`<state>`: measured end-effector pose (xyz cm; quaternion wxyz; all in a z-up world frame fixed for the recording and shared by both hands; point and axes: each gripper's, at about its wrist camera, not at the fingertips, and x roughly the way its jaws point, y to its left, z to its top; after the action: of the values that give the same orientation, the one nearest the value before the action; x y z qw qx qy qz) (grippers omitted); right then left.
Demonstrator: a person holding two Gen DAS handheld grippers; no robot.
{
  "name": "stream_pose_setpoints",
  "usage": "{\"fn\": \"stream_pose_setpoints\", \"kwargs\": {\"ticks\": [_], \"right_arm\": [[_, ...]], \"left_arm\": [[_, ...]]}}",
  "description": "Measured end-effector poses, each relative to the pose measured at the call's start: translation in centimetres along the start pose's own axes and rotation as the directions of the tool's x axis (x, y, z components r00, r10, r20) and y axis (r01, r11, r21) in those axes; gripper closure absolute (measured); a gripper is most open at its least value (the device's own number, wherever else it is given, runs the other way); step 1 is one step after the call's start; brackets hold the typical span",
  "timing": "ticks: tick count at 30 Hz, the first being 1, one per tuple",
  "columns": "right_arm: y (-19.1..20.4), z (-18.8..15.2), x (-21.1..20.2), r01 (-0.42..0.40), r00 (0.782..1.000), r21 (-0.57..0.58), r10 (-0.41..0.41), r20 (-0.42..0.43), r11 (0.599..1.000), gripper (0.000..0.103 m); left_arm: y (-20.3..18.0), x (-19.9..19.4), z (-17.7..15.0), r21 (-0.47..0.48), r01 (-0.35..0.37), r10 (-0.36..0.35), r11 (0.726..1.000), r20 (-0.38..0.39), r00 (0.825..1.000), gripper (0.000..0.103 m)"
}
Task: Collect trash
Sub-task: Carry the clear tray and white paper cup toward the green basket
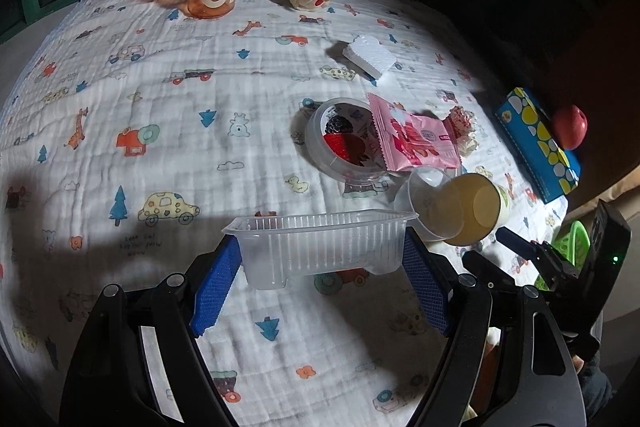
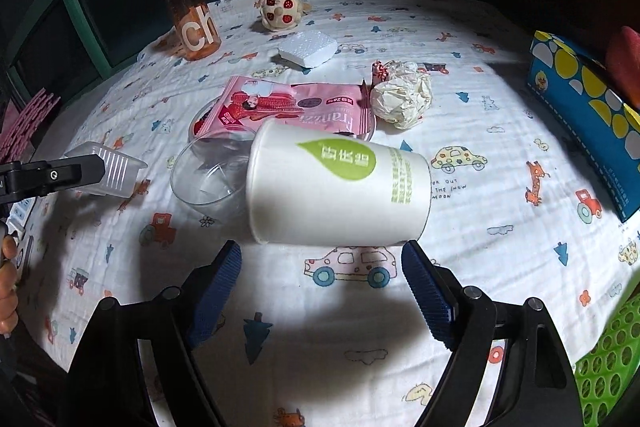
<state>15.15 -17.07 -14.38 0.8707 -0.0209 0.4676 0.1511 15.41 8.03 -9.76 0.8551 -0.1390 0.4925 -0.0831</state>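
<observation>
My left gripper (image 1: 322, 251) is shut on a clear plastic tray (image 1: 324, 247), held above the printed cloth; the tray also shows in the right wrist view (image 2: 112, 167). My right gripper (image 2: 322, 259) is open just in front of a white paper cup (image 2: 336, 191) that lies on its side, not touching it. A clear plastic cup (image 2: 208, 175) lies beside the paper cup. A pink snack wrapper (image 2: 288, 107) rests on a round clear lid (image 1: 340, 139). A crumpled paper ball (image 2: 402, 95) and a white foam block (image 2: 308, 47) lie further back.
An orange water bottle (image 2: 192, 15) and a small plush toy (image 2: 280, 9) stand at the back. A blue tissue box (image 2: 588, 115) with a red apple (image 1: 570, 127) behind it is at the right. A green basket (image 2: 608, 359) is at lower right.
</observation>
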Motion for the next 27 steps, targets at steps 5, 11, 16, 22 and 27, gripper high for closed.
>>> {"fn": "stream_pose_setpoints", "kwargs": {"ticks": [5, 11, 16, 22, 27], "right_arm": [[-0.1, 0.3, 0.8, 0.016, 1.000, -0.005, -0.016, 0.002, 1.000, 0.019], [-0.8, 0.7, 1.3, 0.019, 1.000, -0.003, -0.019, 0.013, 1.000, 0.017], [-1.2, 0.9, 1.2, 0.006, 1.000, -0.016, -0.006, 0.027, 1.000, 0.013], [-1.8, 1.4, 0.8, -0.040, 0.999, -0.047, 0.041, 0.029, 0.998, 0.010], [-2.5, 2.2, 1.2, -0.090, 0.996, -0.029, 0.091, 0.022, 0.996, 0.010]], "left_arm": [[0.4, 0.3, 0.1, -0.007, -0.001, 0.001, 1.000, -0.005, 1.000, 0.026], [0.6, 0.6, 0.2, -0.011, -0.002, 0.002, 1.000, -0.012, 1.000, 0.026], [0.7, 0.8, 0.2, -0.015, -0.002, 0.002, 1.000, -0.015, 1.000, 0.026], [0.7, 1.3, 0.2, -0.011, -0.005, 0.005, 1.000, -0.025, 1.000, 0.026], [0.5, 1.7, 0.3, -0.010, -0.005, 0.004, 1.000, -0.033, 0.999, 0.026]]}}
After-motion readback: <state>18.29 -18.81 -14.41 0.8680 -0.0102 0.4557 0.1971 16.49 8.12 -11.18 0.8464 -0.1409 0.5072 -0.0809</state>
